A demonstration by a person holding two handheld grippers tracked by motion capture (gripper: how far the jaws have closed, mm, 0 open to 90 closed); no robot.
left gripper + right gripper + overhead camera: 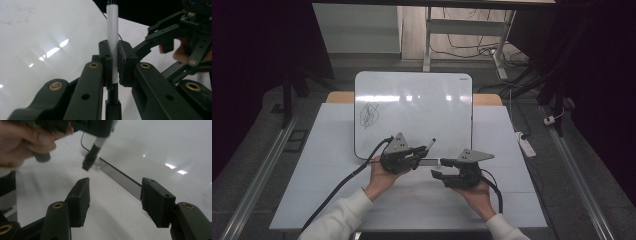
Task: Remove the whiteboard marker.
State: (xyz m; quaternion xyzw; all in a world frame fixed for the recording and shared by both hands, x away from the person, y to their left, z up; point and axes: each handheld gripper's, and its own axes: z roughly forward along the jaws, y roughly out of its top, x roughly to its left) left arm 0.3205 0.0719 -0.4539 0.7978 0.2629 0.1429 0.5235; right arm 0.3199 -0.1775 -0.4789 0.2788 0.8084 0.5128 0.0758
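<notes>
A white marker with black ends is pinched between the jaws of my left gripper. In the high view the left gripper holds the marker over the near edge of the whiteboard, which bears a black scribble at its left. My right gripper lies just right of it, pointing left. In the right gripper view its jaws stand open with nothing between them, and the marker's black end hangs a little beyond and left of them.
The whiteboard lies on a pale table top. A white power strip and cables lie on the floor to the right. A table frame stands beyond the far edge.
</notes>
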